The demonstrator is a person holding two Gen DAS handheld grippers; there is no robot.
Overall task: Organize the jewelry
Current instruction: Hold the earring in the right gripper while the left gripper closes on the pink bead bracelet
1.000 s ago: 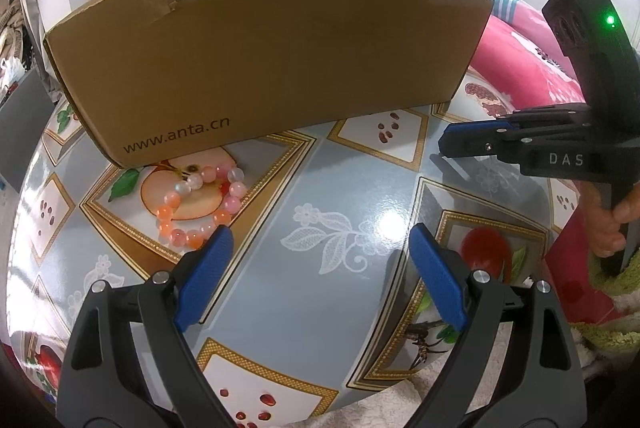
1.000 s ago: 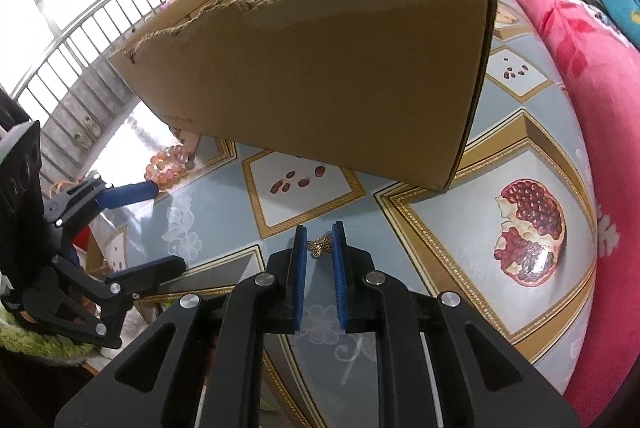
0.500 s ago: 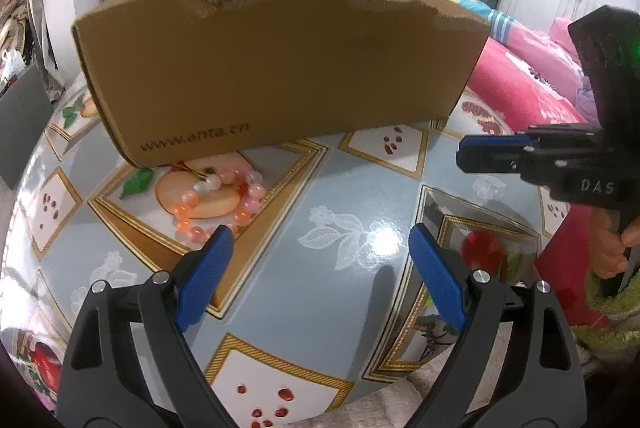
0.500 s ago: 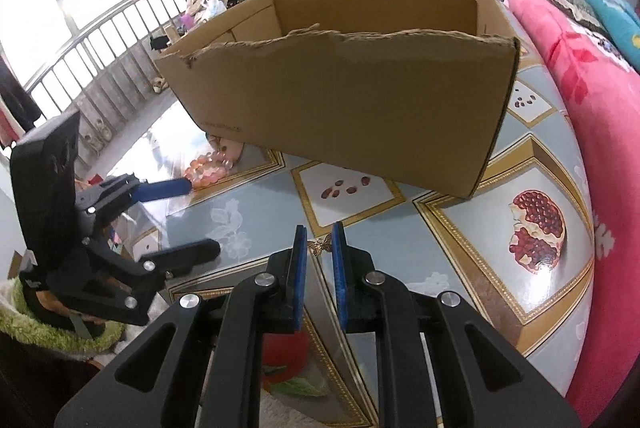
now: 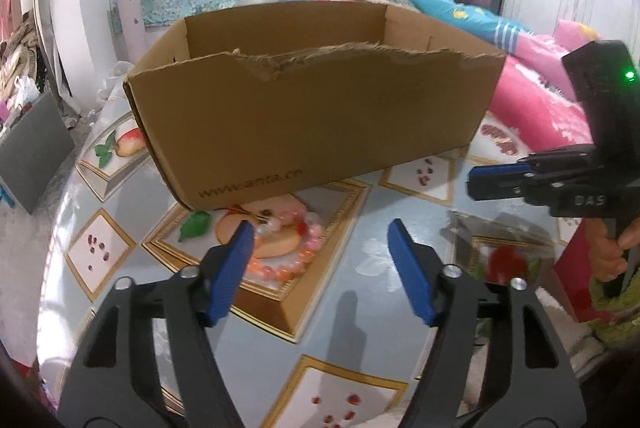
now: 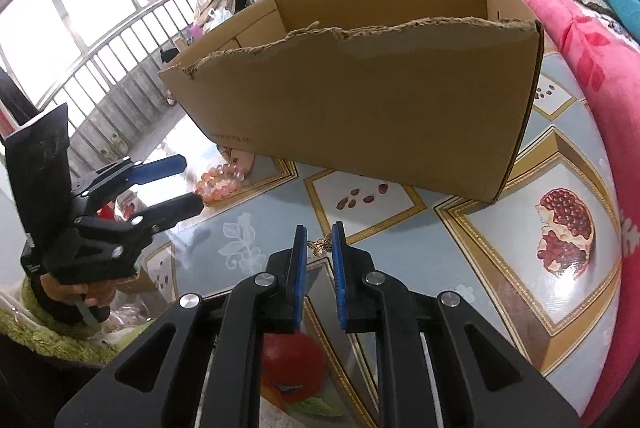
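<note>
We have raised both claws since a second ago, so the cardboard box (image 6: 360,84) now shows its open top at twelve o'clock. Our right claw (image 6: 320,248) pinches what looks like a small gold butterfly charm (image 6: 322,246), ready for dropping in. Our left claw (image 5: 320,268) hangs spread above the pink bead bracelet (image 5: 288,248) on the surface (image 5: 360,308).

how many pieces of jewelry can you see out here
2. A small gold butterfly charm is pinched in the right hand-held gripper; a pink bead bracelet lies on the table beside the cardboard box. The box may hide more.
</note>
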